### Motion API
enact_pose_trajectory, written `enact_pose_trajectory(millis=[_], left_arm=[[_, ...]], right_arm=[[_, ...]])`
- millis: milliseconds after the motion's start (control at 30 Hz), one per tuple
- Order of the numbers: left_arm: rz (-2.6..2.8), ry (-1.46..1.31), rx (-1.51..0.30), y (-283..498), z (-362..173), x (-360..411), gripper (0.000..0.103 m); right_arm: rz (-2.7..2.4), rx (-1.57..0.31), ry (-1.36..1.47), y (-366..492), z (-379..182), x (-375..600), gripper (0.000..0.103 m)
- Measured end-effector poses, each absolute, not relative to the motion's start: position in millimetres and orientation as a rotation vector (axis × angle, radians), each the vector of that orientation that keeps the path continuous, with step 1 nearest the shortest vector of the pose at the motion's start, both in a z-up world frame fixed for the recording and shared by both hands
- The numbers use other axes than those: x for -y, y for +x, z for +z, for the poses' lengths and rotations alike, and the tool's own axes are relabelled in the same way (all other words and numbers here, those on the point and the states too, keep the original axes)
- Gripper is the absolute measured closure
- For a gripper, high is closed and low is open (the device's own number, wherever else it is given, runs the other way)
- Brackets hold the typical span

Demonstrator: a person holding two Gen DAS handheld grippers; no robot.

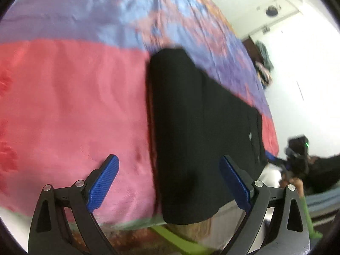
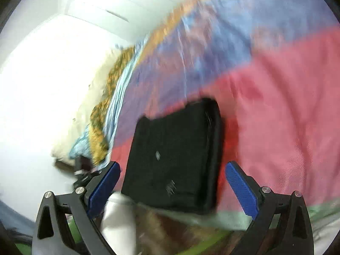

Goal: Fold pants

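Folded black pants (image 1: 191,127) on bedspread (image 1: 74,106); left hand-held gripper (image 1: 169,180) and right hand-held gripper (image 2: 173,184) both released

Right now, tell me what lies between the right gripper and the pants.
Nothing: right gripper is open, and the black pants show straight through its gap in the right wrist view.

Both fisheye views motion-blurred, edges bowed; white walls (image 2: 42,85) blown out (bedspread (image 1: 63,106) evenly lit)
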State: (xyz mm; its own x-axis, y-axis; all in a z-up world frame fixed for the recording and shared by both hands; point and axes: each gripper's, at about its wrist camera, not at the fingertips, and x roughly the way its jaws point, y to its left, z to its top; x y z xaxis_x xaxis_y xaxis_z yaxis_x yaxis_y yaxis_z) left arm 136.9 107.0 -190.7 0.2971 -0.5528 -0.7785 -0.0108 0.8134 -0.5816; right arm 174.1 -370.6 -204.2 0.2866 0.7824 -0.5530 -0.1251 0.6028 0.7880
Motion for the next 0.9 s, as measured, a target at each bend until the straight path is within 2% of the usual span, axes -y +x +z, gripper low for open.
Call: enact_pose_trajectory(millis=[100, 200, 333, 367, 433, 467, 500, 600, 667, 900], left_arm=[[-0.438, -0.525, -1.251, 139, -205, -84, 0.007], [-0.471, -0.558, -1.252, 150, -211, -67, 0.005], [-0.472, -0.571, -1.280, 160, -214, -49, 0.007], [-0.449, -0.516, -1.286, 159, -210, -43, 0.011], [-0.393, -0.384, -1.287, 158, -202, -36, 0.049], [-0.386, -0.370, -1.279, 156, -197, -38, 0.057], [-0.401, -0.407, -1.263, 153, -191, -45, 0.067], [-0.424, -0.456, -1.201, 150, -169, -61, 0.071], [-0.436, -0.435, -1.147, 151, -148, -63, 0.072], [-0.429, -0.401, -1.009, 207, -89, -88, 0.072]], right_arm=[[0.707, -1.230, 0.682, 184, -231, 354, 0.007], [0.777, -1.240, 0.719, 197, -238, 340, 0.007], [0.774, -1.318, 0.583, 212, -248, 312, 0.006], [0.803, -1.322, 0.594, 213, -248, 306, 0.007], [0.849, -1.324, 0.575, 212, -242, 296, 0.015], [0.844, -1.323, 0.505, 211, -238, 290, 0.035], [0.836, -1.318, 0.460, 212, -238, 286, 0.050], [0.843, -1.274, 0.450, 210, -226, 288, 0.061], [0.862, -1.222, 0.430, 209, -208, 283, 0.064], [0.892, -1.063, 0.336, 248, -141, 256, 0.065]])
